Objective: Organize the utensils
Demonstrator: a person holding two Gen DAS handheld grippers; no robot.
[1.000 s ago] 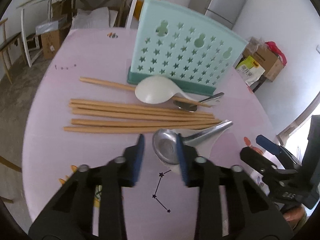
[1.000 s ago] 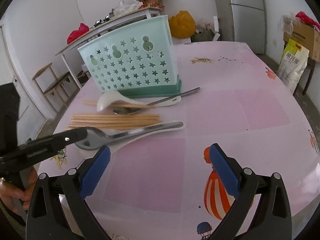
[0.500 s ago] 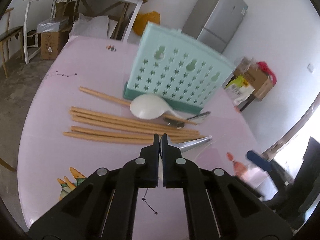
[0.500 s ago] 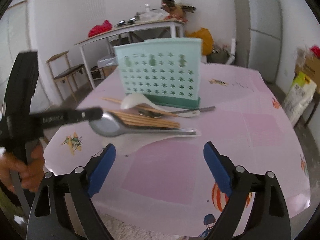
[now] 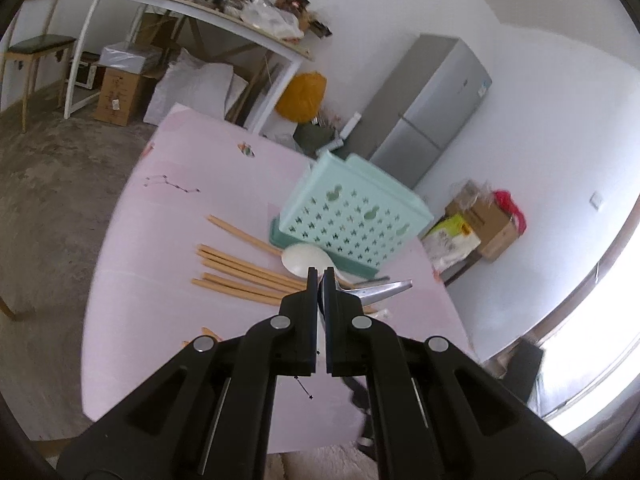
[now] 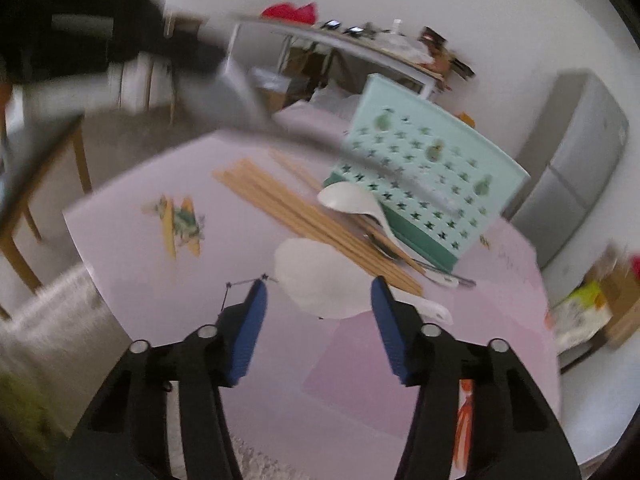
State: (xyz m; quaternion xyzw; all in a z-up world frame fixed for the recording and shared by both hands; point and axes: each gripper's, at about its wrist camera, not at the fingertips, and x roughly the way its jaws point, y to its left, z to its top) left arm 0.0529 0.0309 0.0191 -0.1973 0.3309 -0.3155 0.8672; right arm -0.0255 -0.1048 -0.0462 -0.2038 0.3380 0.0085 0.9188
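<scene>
Clenching the metal spoon [image 5: 376,290] — bowl hidden — left tool [image 5: 319,276]; right tool [image 6: 318,296] closing, empty.

A pale mint-green plastic utensil holder [image 5: 356,220], pierced with rows of star-shaped holes and a few gourd-shaped ones, sits on a darker teal base on a light pink tablecloth [image 5: 160,240] printed with dotted black constellation lines and orange-and-green figures. Beside it lie tan wooden chopsticks [image 5: 240,276], a glossy white ceramic spoon [image 5: 304,260] and a shiny silver metal spoon [image 5: 380,290]. The black right gripper [image 6: 318,312] carries bright blue finger pads [image 6: 250,332].
</scene>
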